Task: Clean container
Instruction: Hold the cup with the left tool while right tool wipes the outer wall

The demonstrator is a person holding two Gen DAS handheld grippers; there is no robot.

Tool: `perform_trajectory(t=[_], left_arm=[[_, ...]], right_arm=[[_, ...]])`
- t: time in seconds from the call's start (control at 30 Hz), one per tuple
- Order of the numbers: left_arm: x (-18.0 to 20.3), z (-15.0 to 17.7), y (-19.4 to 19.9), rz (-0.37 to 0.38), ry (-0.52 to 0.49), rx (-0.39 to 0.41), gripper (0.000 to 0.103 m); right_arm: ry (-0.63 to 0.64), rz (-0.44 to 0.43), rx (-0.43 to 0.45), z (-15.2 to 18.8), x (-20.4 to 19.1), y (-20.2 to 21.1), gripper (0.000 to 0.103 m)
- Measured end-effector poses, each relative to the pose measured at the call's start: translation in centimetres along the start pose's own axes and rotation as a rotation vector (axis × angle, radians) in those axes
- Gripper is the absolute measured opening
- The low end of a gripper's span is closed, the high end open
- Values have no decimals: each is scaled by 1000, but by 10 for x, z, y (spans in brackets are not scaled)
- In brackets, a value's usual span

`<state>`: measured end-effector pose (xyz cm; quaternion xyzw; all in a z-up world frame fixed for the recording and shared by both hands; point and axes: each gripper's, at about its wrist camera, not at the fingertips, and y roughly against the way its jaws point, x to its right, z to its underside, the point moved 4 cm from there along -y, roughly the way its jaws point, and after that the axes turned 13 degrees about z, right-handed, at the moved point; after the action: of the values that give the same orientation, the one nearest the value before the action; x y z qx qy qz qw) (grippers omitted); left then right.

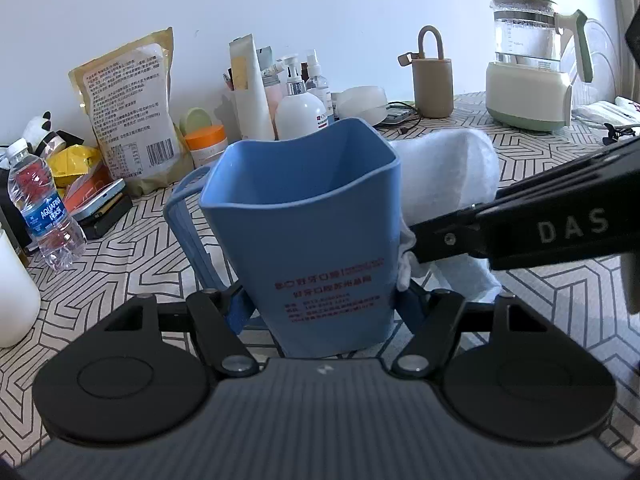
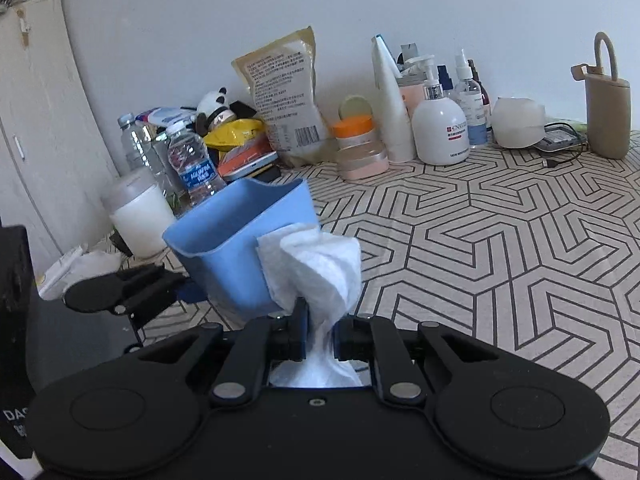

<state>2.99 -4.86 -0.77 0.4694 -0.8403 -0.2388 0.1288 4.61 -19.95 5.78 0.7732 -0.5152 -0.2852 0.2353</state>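
A blue plastic cup (image 1: 312,216) with red print and a handle on its left stands upright between the fingers of my left gripper (image 1: 320,304), which is shut on its lower body. My right gripper (image 2: 318,332) is shut on a white cloth (image 2: 320,268); the cloth's bunched end presses against the outer side of the blue cup (image 2: 236,248). In the left wrist view the right gripper (image 1: 412,256) reaches in from the right, with the white cloth (image 1: 452,168) draped behind and beside the cup. The cup's inside looks empty.
A patterned tablecloth (image 2: 500,240) covers the table. Along the back wall stand bottles (image 1: 298,104), a food bag (image 1: 128,108), jars (image 1: 206,142), a tan flask (image 1: 433,76) and a glass kettle (image 1: 528,64). Water bottles (image 2: 192,164) and a white tumbler (image 2: 140,220) stand at the left.
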Motion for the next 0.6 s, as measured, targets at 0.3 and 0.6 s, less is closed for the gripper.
perform_trajectory(t=[0.3,0.6], left_arm=[[-8,0,2,23,47,18,71],[-12,0,2,28,72,22,72]], right_arm=[[17,6,41,-10,-11,15,15],[22,27,57,-14,-20,17,15]])
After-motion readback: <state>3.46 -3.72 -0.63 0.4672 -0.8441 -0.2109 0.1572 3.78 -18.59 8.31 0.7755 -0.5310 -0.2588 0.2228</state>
